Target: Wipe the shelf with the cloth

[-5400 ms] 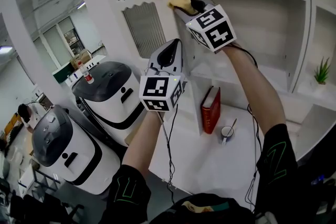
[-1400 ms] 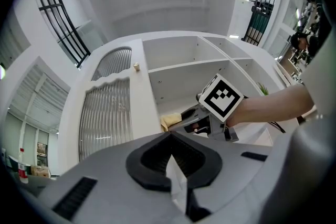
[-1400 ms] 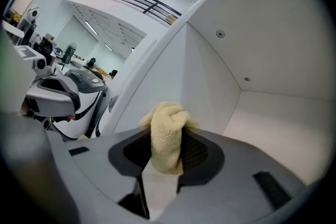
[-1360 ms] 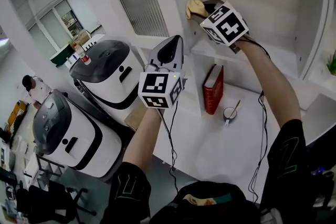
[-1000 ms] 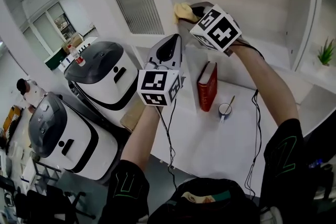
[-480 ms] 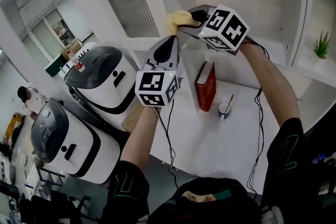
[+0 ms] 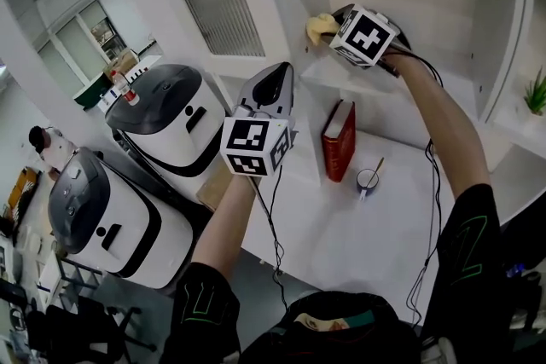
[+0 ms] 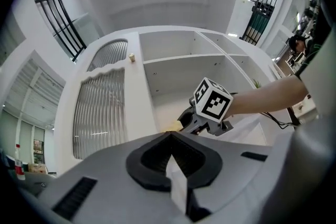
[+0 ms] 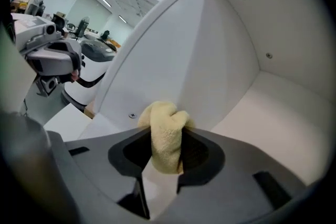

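Right gripper fingers pinching cloth inside shelf, left gripper fingers together, red book only in head view

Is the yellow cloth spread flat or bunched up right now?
Bunched up. The yellow cloth is a wadded lump pinched in the right tool, rounded folds poking out.

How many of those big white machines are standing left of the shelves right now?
2. One machine stands beside the slatted door; the other sits lower left, nearer the camera. More may lie outside the frame.
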{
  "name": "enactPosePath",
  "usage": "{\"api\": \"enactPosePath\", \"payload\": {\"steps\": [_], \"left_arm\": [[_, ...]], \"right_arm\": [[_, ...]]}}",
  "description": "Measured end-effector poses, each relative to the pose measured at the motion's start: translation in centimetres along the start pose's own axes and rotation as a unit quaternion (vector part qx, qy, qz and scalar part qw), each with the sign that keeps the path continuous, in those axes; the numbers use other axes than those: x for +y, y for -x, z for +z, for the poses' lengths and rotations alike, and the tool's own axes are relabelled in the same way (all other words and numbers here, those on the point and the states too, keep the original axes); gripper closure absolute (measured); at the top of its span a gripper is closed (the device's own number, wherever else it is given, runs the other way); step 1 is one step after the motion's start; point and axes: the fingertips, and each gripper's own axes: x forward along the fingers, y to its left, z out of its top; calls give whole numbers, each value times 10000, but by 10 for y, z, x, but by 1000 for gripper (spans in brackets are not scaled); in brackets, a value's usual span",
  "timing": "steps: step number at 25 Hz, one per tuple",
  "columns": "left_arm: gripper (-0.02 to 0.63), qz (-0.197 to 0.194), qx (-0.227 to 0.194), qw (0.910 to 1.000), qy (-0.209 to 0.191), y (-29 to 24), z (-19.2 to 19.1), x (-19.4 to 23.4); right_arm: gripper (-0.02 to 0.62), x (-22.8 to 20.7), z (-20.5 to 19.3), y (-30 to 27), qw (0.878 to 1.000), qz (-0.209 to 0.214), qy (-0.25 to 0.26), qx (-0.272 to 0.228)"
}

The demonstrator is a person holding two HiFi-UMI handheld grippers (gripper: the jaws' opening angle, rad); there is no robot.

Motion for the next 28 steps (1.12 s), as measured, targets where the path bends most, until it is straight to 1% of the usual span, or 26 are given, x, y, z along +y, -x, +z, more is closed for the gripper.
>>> {"api": "enactPosePath", "payload": {"steps": [3,5,8,12,15,20,24,28], "left_arm": [[608,43,74,9999,97,4,-8,4],[607,23,113,9998,189,5,-12,6],[607,36,139,9997,208,8,-16,11],[609,38,116,9995,277,12,-18,12],[609,-35,120,9995,295,14,-21,7],[608,-147,75,9994,300,21,-18,-1],[607,-209,15,9992,329,27,-14,-5],[607,-292,29,9989,359,33,-14,-13]], "right_arm": [[460,-5,-10,-18,9995,-37,210,242],[460,-8,-16,-24,9990,-72,233,363],[460,-5,-21,-29,9986,-50,209,486],[460,13,-21,-27,9973,187,332,635],[460,29,-19,-22,9945,435,569,760],[462,55,-7,-10,9886,727,946,923],[460,75,3,2,9853,886,1138,910],[462,93,12,12,9825,943,1345,880]]}}
